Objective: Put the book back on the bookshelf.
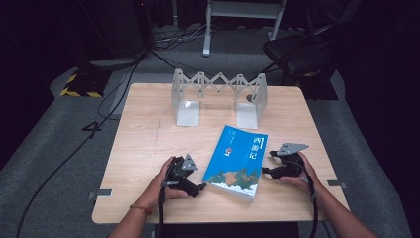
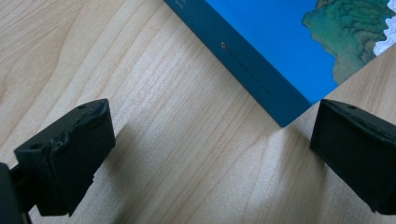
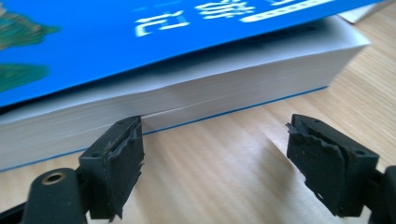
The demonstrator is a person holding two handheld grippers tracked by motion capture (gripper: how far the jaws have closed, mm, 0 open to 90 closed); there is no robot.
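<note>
A light wooden desk stands on grey carpet in a dark room. Beyond its far edge are a black chair, a white metal frame and black cables trailing across the floor.

We see a thick blue book lying flat and closed, cover up; it sits askew, near the folding rack.
</note>
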